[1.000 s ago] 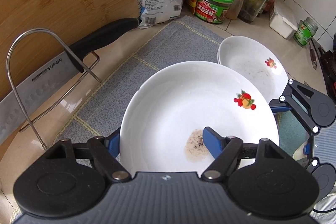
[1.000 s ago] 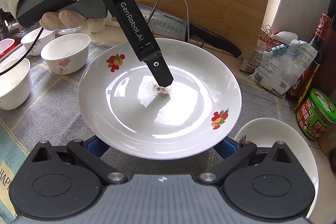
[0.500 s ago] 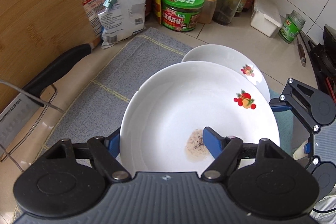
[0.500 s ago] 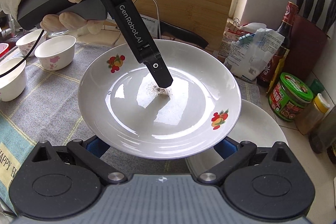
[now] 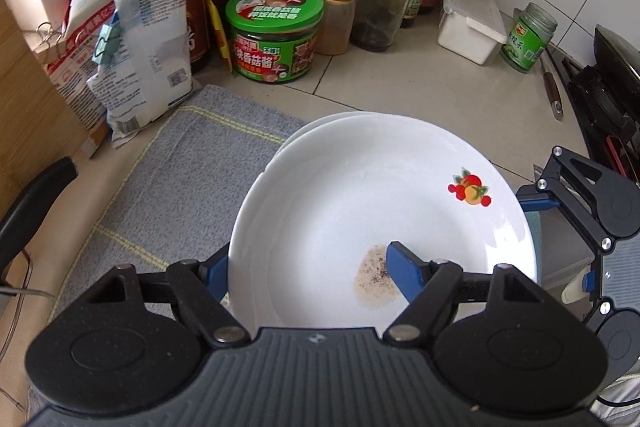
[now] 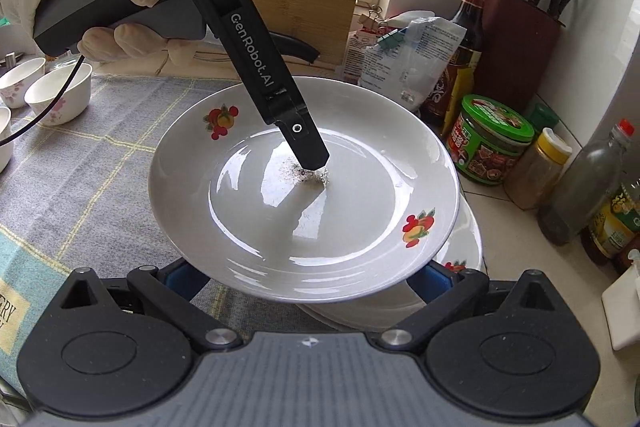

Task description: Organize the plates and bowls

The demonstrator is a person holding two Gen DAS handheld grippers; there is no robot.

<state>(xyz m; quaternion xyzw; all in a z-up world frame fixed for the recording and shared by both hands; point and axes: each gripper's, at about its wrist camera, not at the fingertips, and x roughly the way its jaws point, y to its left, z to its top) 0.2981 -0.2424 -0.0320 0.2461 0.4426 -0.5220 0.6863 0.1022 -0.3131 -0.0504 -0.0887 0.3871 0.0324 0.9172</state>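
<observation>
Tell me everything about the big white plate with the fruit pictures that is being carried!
The big white plate with fruit pictures is round, shallow and glossy, like glazed ceramic. Two small red-and-orange fruit prints sit on opposite sides of its rim. A speckled, peppery smear dirties the middle. The left gripper pinches its edge, one blue finger lying inside near the smear. The right gripper brackets the opposite edge; whether it presses is unclear. The plate is held nearly level just above a second white plate on the counter.

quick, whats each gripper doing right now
left gripper: closed on the rim of the plate, one finger inside it
right gripper: jaws straddle the same plate's near edge; grip cannot be told
</observation>
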